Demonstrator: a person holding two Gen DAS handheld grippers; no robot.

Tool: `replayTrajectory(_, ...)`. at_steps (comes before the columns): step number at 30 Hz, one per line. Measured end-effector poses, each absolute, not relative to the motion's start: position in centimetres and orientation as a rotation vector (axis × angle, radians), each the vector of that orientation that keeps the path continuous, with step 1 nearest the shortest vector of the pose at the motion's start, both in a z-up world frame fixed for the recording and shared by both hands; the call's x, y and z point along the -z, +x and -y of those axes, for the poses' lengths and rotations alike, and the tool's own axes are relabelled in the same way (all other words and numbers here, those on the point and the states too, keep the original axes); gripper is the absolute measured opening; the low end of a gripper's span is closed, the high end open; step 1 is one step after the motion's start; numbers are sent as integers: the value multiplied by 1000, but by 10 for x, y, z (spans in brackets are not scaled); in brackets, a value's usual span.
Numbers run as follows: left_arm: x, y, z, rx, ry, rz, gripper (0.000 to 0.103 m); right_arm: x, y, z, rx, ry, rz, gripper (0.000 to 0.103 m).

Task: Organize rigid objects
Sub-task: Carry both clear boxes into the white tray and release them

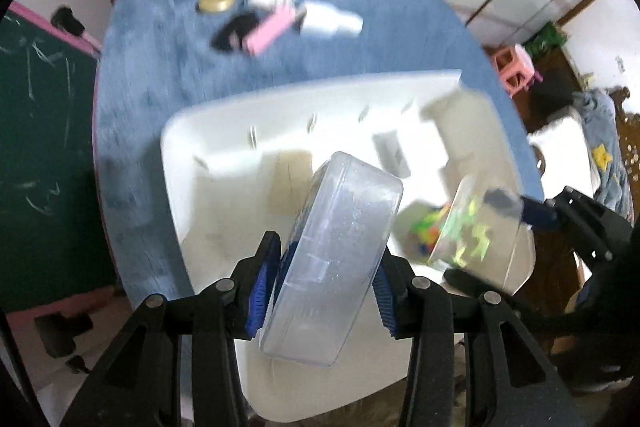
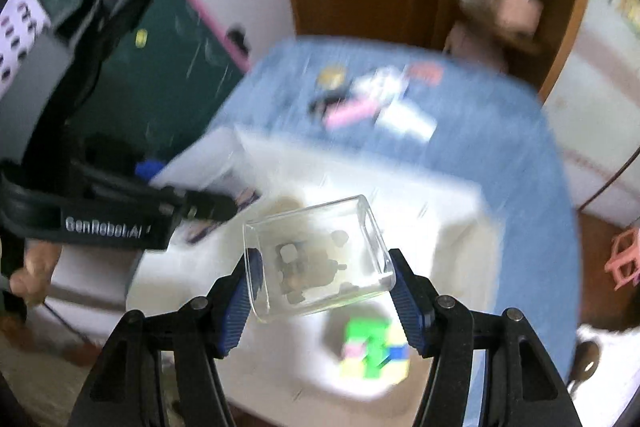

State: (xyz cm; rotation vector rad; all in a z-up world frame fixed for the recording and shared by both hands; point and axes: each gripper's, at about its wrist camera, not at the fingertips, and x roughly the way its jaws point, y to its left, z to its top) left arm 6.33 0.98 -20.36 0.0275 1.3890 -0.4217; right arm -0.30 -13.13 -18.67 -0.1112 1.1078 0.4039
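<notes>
Blue cloth covers the round desk (image 1: 136, 115), and both pictures are smeared, so small detail is unsure.

Nearest, the left gripper (image 1: 326, 287) has its jaws pinching a long clear plastic box (image 1: 336, 251), held tilted on edge between the blue pads and sticking out well beyond them. The right gripper (image 2: 322, 297) has its jaws pinching a clear square case (image 2: 316, 255) with a small dark object inside; the pads meet it only at its near corners.

Just below and beyond both sets of jaws lies a white divided tray (image 1: 224, 131). A multicoloured cube (image 2: 374, 353) sits in one of its compartments, under and slightly right of the right jaws.

Farther out, past the tray's far rim, loose things lie together on the cloth: a gold lid (image 1: 215, 1), a pink bar (image 1: 271, 31), a white bottle (image 1: 332, 21) and a black item beside them.

Risks, as I judge them:
- The long box overhangs its grip, so it may pivot or slip if lowered crooked onto a divider.
- The square case is smooth and held near its edge; a knock on the tray wall could pop it free.
- The two grippers work close together over one tray and could collide.
- The case may land on the cube.
</notes>
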Motion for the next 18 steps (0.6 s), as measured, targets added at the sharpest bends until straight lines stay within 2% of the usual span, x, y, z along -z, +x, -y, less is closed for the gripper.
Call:
replayTrajectory(2, 215, 59, -8, 430, 42, -1407, 47, 209, -11, 124, -440, -108, -1192, 64)
replayTrajectory(10, 244, 43, 2, 452, 115, -1442, 47, 248, -22, 106, -483, -123, -1315, 64)
replayTrajectory(18, 255, 32, 10, 454, 188, -1450, 47, 266, -22, 101, -468, -167, -1350, 64)
